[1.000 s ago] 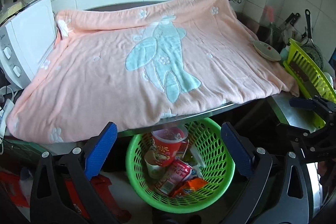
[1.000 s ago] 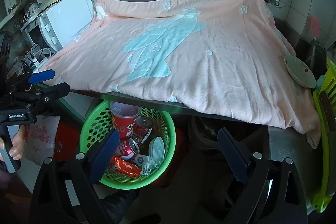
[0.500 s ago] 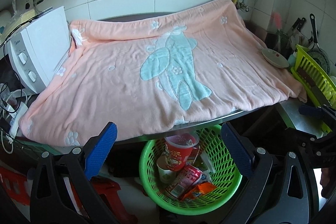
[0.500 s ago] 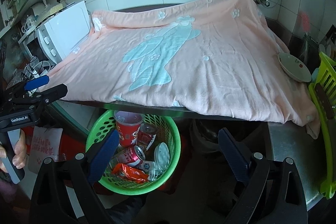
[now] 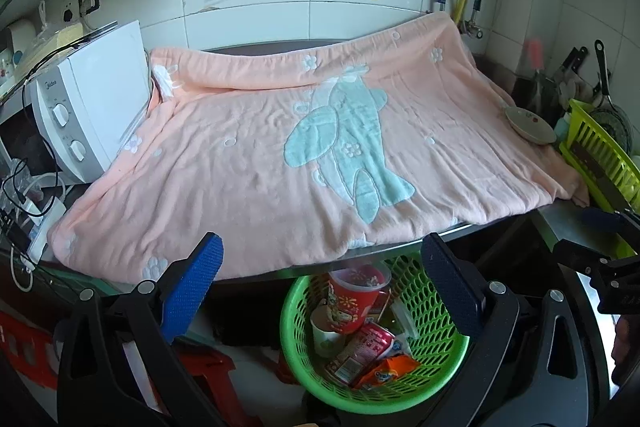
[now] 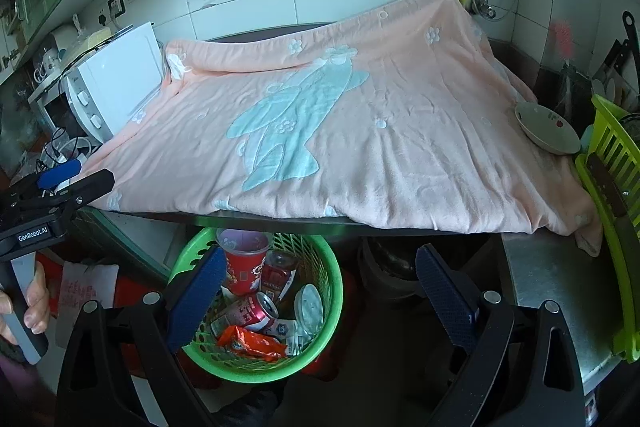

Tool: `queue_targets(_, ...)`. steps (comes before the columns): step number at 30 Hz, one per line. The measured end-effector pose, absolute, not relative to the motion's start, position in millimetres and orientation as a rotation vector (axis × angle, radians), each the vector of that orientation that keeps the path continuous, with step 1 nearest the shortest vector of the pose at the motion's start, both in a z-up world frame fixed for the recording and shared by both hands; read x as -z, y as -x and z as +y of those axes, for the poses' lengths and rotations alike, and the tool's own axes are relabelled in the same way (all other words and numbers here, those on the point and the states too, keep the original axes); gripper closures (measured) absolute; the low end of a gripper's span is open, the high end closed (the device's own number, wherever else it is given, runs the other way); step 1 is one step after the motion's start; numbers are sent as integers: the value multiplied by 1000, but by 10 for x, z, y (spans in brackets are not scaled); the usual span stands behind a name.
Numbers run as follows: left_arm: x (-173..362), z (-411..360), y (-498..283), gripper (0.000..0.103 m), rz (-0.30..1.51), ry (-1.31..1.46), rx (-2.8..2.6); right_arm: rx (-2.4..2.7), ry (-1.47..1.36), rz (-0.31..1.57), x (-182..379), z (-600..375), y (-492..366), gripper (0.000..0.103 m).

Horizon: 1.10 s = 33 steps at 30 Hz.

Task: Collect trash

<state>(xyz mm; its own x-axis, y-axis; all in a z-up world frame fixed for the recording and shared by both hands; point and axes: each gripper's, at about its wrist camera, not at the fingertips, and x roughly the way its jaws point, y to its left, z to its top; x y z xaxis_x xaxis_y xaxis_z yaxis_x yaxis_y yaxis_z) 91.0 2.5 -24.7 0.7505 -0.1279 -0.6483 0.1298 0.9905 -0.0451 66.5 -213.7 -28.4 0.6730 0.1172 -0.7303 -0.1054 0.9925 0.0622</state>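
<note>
A soft, matt pink cloth blanket (image 5: pixel 248 171) with a pale blue motif covers the smooth steel counter (image 6: pixel 544 279). At its 6 o'clock stands a glossy green perforated plastic basket (image 6: pixel 324 311) holding a shiny red metal can (image 6: pixel 244 313) and a crinkled orange foil wrapper (image 6: pixel 252 343). Glossy white wall tiles (image 5: pixel 248 15) lie at 12 o'clock.
</note>
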Motion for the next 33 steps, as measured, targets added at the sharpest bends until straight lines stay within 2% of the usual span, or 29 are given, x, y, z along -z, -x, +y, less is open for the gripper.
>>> queue_targets(33, 173, 102, -798, 5, 660, -28, 98, -83, 31, 777, 179, -2054, -572, 10)
